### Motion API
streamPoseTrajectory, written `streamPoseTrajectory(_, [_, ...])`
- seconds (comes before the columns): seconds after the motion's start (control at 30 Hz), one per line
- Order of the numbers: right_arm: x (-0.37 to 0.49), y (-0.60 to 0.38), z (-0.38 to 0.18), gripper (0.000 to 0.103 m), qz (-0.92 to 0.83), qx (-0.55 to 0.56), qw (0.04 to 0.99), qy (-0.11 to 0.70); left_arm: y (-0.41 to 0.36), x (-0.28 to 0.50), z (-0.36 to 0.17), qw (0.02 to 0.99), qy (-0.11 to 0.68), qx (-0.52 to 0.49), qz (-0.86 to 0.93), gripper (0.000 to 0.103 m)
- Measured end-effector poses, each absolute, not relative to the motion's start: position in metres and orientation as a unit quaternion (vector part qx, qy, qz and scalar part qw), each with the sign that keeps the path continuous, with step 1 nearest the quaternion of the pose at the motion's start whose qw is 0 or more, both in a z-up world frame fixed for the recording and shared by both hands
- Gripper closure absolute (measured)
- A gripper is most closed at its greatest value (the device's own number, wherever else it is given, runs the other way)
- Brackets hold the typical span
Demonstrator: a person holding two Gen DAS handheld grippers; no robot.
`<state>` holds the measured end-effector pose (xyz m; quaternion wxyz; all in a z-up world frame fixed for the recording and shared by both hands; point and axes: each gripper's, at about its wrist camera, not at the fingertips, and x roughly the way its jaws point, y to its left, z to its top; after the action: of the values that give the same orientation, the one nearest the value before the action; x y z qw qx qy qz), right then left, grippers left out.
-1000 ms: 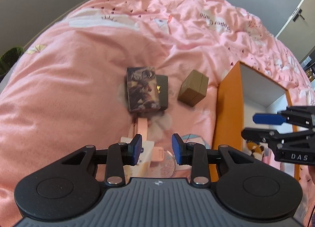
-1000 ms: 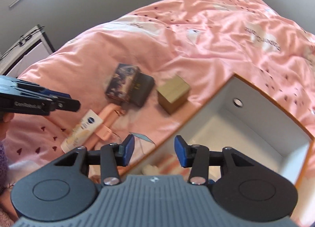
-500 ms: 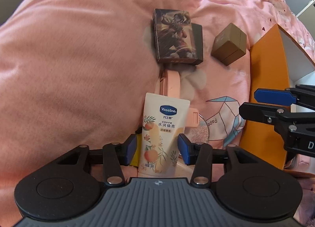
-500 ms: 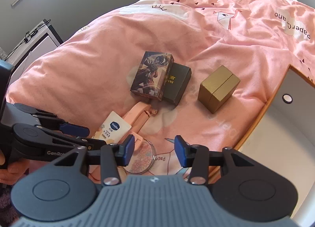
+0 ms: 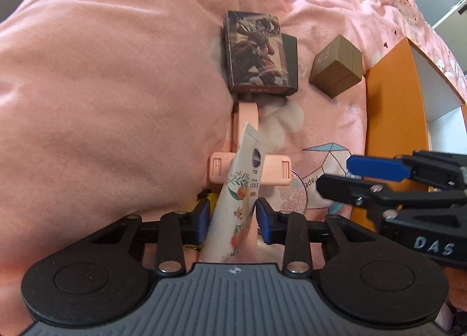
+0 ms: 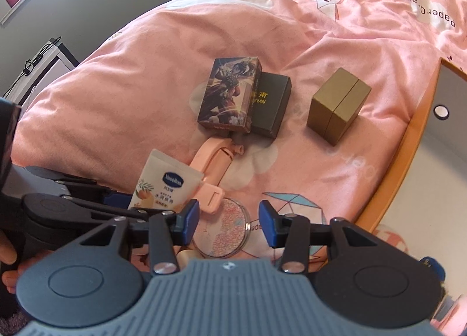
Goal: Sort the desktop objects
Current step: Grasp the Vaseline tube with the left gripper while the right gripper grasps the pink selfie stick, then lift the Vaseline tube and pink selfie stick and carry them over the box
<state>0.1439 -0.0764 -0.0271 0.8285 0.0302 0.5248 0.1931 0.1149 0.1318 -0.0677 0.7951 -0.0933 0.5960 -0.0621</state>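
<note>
**Left gripper closing on a lotion tube above a cluttered pink duvet**

A soft, wrinkled pink duvet (image 6: pixel 116 96) with paper-crane prints filled both fisheye views. In the left wrist view, the left gripper (image 5: pixel 232 220) sat at the lower centre, its blue pads on either side of a cream plastic lotion tube with peach and flower artwork (image 5: pixel 242 190). The jaws were closing, and the pads appeared to press the tube's sides. The tube stood tilted, its flat crimped end pointing toward the upper middle of the frame.

Beneath the tube lay a matte pink plastic folding phone holder (image 5: pixel 248 166), and just right of it a round clear-lidded compact with a pink speckled face (image 6: pixel 230 228). Higher up, at centre, a glossy rectangular card box printed with a fantasy figure (image 5: pixel 254 53) leaned against a flat black box with gold lettering (image 6: pixel 270 104). To their right, well apart, sat a smooth gold cube-shaped box with a centre seam (image 6: pixel 338 105).

An orange-edged storage box with a white interior (image 6: pixel 420 131) ran along the right edge of the right wrist view. Bare duvet lay open across the left side.

The right gripper (image 6: pixel 229 225) hovered over the compact, its jaws apart and gripping nothing.
</note>
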Motion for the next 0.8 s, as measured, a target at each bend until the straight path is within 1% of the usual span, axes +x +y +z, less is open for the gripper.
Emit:
streamPoseTrajectory(0.07, [0.142, -0.071, -0.03, 0.055, 0.198, 0.035, 0.825, 0.529, 0.135, 0.11, -0.062, 0.8, 0.59, -0.094, -0.056, 0.076])
streamPoseTrajectory(0.17, [0.14, -0.061, -0.035, 0.055, 0.208, 0.042, 0.817, 0.537, 0.141, 0.106, -0.054, 0.811, 0.576, -0.093, -0.047, 0.079])
streamPoseTrajectory(0.3, [0.14, -0.046, -0.047, 0.056, 0.214, 0.045, 0.806, 0.55, 0.145, 0.106, -0.044, 0.826, 0.559, -0.073, -0.024, 0.079])
streamPoseTrajectory(0.5, [0.147, -0.027, -0.065, 0.057, 0.214, 0.057, 0.798, 0.56, 0.151, 0.108, -0.046, 0.825, 0.558, -0.087, -0.026, 0.079])
streamPoseTrajectory(0.67, [0.15, -0.014, -0.079, 0.057, 0.196, 0.041, 0.799, 0.566, 0.155, 0.108, -0.047, 0.825, 0.556, -0.091, -0.029, 0.079])
streamPoseTrajectory(0.8, [0.155, -0.015, -0.089, 0.057, 0.186, 0.065, 0.798, 0.569, 0.157, 0.108, -0.048, 0.825, 0.556, -0.095, -0.029, 0.079])
